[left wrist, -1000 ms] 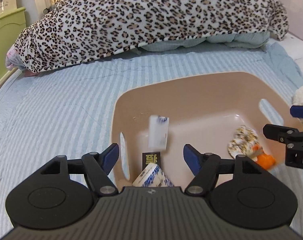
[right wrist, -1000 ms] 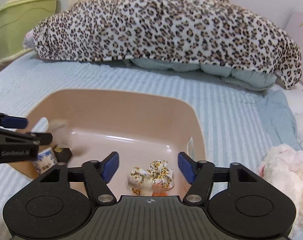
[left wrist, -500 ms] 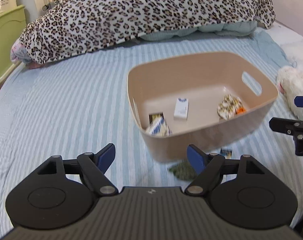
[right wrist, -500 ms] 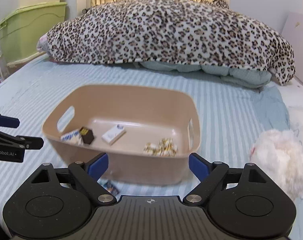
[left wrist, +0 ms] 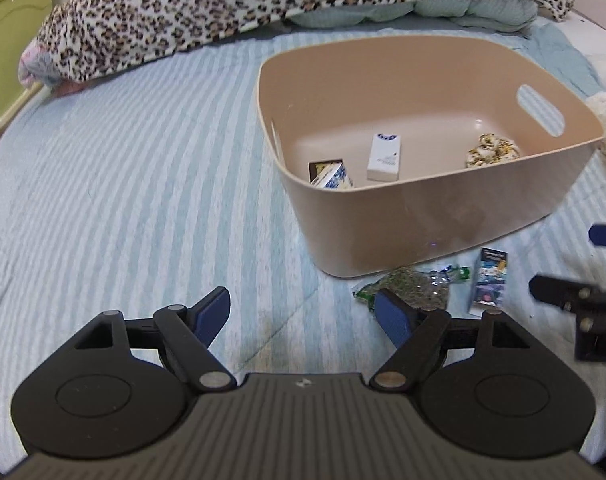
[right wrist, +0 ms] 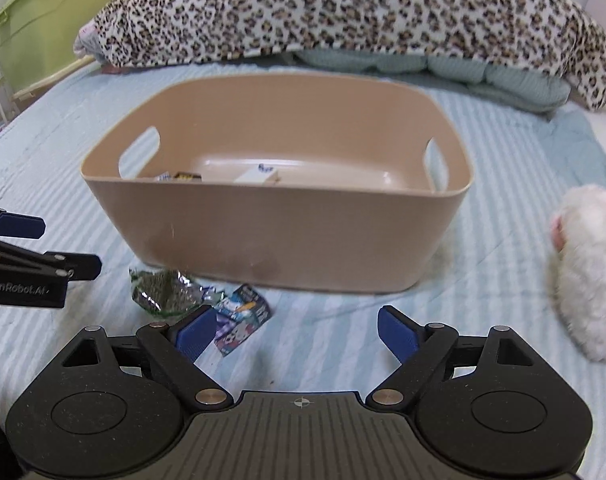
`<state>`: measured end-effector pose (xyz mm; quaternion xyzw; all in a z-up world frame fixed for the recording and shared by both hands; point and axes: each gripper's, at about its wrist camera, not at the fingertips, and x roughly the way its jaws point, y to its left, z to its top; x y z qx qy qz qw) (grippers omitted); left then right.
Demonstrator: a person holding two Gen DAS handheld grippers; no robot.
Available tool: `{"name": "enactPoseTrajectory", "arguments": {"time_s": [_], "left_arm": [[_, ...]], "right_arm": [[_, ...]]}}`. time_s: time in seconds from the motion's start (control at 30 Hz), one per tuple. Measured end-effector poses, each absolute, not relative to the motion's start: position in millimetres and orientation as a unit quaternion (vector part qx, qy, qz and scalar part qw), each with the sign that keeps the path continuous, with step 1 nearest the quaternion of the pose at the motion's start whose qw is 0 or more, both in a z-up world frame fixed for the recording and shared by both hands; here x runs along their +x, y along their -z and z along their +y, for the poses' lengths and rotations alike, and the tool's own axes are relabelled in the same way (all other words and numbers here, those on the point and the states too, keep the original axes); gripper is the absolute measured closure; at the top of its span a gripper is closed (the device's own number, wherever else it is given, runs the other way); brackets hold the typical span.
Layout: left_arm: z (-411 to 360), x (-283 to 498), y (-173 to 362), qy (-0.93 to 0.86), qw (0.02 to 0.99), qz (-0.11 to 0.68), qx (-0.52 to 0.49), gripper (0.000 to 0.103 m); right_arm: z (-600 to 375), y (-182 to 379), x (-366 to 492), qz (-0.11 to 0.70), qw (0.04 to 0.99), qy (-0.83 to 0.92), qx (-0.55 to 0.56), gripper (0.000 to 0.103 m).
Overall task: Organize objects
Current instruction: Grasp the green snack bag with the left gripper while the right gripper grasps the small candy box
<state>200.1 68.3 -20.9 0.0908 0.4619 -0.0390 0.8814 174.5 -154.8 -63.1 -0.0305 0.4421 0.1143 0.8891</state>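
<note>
Smooth plastic bin [left wrist: 423, 216] on ribbed cloth bedspread [left wrist: 143, 184]

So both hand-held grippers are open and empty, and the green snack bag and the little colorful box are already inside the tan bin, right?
Not quite. The green snack bag and the little colorful box lie on the bed in front of the tan bin, outside it, as the left wrist view shows. The left hand-held gripper and right hand-held gripper are indeed open and empty.

We saw a leopard-print blanket [right wrist: 343, 12] heaped over a pale green quilt [right wrist: 499, 76] on the striped bedsheet [left wrist: 123, 168], with green storage boxes [right wrist: 51, 20] beside the bed.
</note>
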Motion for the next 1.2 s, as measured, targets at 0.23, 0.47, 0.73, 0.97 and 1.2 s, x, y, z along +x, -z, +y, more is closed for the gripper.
{"name": "enactPoseTrajectory", "arguments": {"time_s": [0.23,0.47,0.73,0.97,1.2], "left_arm": [[74,217,40,0.051,0.876,0.477,0.048,0.023],[71,224,49,0.068,0.872,0.485,0.009,0.023],[59,224,57,0.084,0.860,0.503,-0.013,0.023],[63,226,59,0.057,0.866,0.497,-0.011,0.023],[62,230,67,0.066,0.859,0.507,-0.017,0.022]], "right_arm": [[-139,83,186,0.450,0.884,-0.124,-0.028,0.014],[-136,94,196,0.456,0.881,-0.112,-0.048,0.013],[-154,89,191,0.459,0.880,-0.107,-0.054,0.015],[-137,93,187,0.460,0.874,-0.150,-0.039,0.015],[-139,104,192,0.475,0.870,-0.108,-0.071,0.021]]}}
